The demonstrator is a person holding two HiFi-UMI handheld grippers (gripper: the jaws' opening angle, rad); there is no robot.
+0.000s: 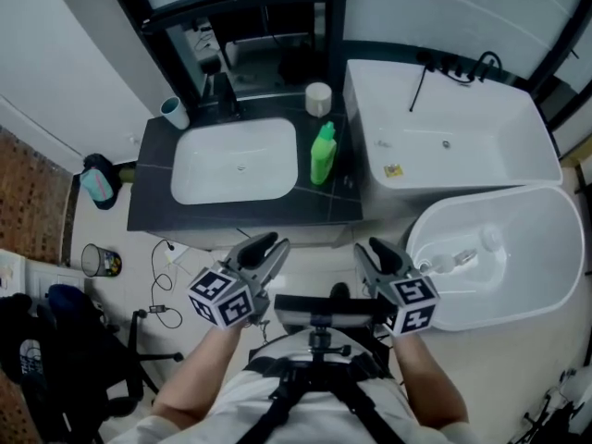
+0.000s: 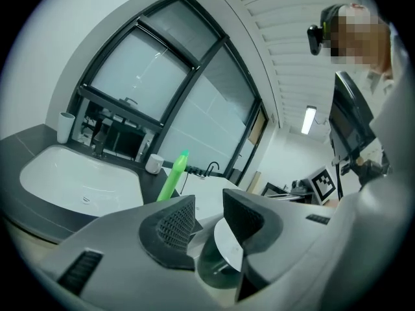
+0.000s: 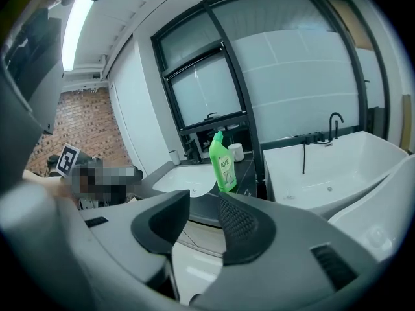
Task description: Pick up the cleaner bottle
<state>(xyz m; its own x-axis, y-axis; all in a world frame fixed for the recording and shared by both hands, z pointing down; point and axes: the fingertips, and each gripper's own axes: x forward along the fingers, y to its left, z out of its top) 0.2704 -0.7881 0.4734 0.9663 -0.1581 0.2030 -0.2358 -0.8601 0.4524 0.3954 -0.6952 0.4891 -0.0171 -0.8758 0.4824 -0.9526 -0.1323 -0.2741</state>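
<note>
Now the green cleaner bottle [image 1: 323,154] stands upright on the dark bench [image 1: 148,202], just right of the white sink [image 1: 199,178] and near the bathtub [image 1: 462,155]. Left tongs [image 1: 275,243] and right tongs [image 1: 370,247] hover short of the bench, both released, nothing between the jaws.

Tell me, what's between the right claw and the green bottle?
Nothing stands there: the head view shows only bare dark counter between the right claw and the green bottle.
</note>
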